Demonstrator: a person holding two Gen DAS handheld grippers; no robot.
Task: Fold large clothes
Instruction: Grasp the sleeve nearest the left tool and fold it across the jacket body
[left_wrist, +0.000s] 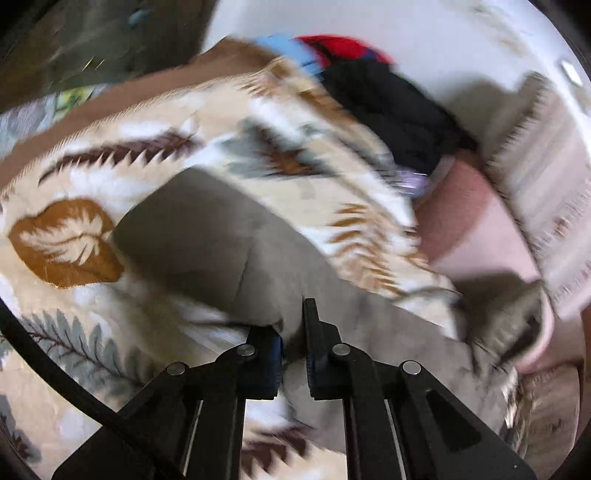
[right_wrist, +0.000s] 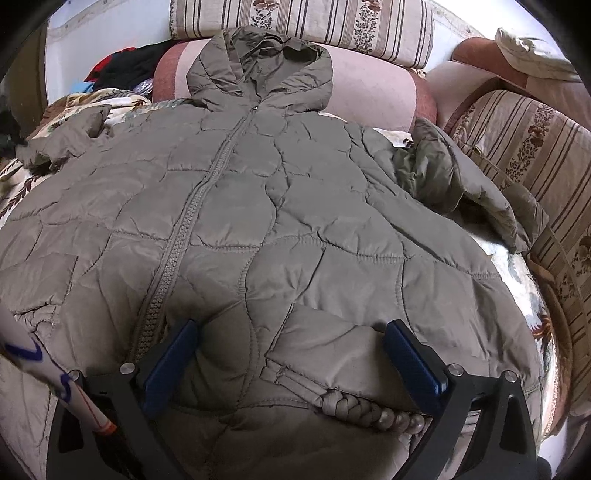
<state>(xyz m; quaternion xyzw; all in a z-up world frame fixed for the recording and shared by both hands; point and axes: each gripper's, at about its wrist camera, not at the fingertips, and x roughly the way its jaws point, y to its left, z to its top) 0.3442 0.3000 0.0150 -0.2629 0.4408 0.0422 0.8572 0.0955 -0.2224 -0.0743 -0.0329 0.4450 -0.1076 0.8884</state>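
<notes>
The left gripper (left_wrist: 293, 332) has its jaws drawn together on a fold of grey-olive fabric, the sleeve (left_wrist: 221, 236) of the quilted jacket (right_wrist: 258, 206); the cloth rises between the two black fingers and the blue pads press on it from both sides; this view is smeared by motion blur, so finer detail of the pinch cannot be made out. The right gripper (right_wrist: 291, 350) stands with its jaws wide apart, low over the jacket's hem; its blue pads (right_wrist: 171, 363) sit on either side of a puffed panel, and whether they touch the fabric cannot be told; nothing is clamped between them.

The jacket lies front-up and spread flat on a leaf-patterned blanket (left_wrist: 74, 236), its zipper (right_wrist: 192, 221) closed and running up to the hood (right_wrist: 258, 66); the hood rests against a pink bolster (right_wrist: 369, 88); one sleeve lies crumpled at the jacket's right-hand side in the right wrist view, the other reaches out to the left edge of the picture. A braided cord (right_wrist: 365, 410) lies on the hem just in front of the right gripper. Striped cushions (right_wrist: 303, 26) stand behind and to the right of the jacket; a heap of black and red clothes (left_wrist: 384, 99) lies beyond the blanket near the white wall.
</notes>
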